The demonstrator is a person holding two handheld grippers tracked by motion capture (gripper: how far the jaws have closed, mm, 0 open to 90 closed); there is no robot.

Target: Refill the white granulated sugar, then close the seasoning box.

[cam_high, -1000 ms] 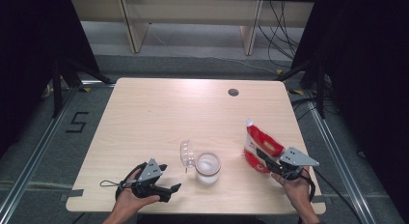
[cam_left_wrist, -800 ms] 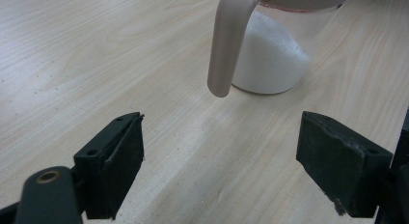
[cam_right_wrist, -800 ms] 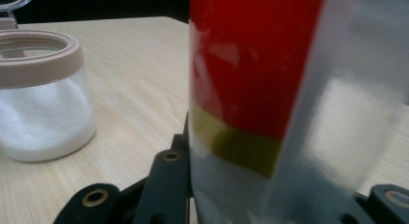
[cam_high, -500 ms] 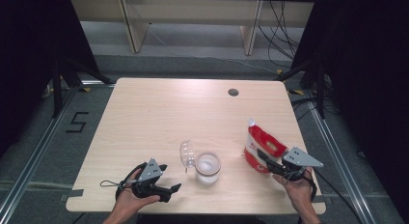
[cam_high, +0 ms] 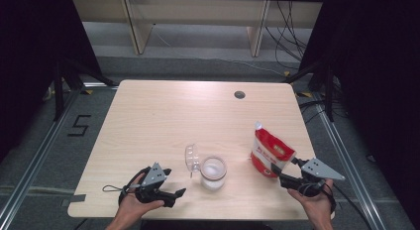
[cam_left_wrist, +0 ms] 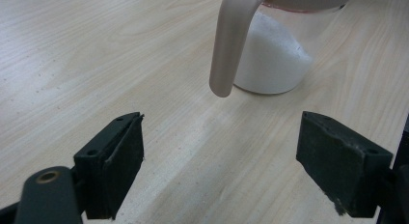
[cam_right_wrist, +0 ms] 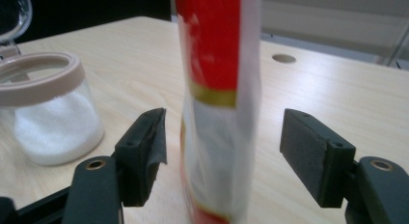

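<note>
Left of the jar, near the desk's front edge, the left gripper lies low over the wood in the person's left hand. Its fingers stand wide apart with bare desk between them; they hold nothing. Seen from the left gripper view, the fingers point toward the jar, whose pale rim strap curves down just ahead of them.

Landmark: the jar, a clear glass pot with white powder in its lower part. It stands upright at the front middle of the desk. Its clear lid is swung open and stands up against the jar's left side, still attached at the rim.

Right of the jar, a short way off, the red and white pouch stands upright on its base, top corner tilted a little to the left. It is apart from the jar, not touching.

Further right of the jar, just beside the pouch's lower right, the right gripper is held by the person's right hand. Its fingers have just been opening. In the right gripper view the pouch stands between them, with a gap showing on each side, so the pads are off it.

Far behind the jar, a round cable hole sits near the desk's back edge.
</note>
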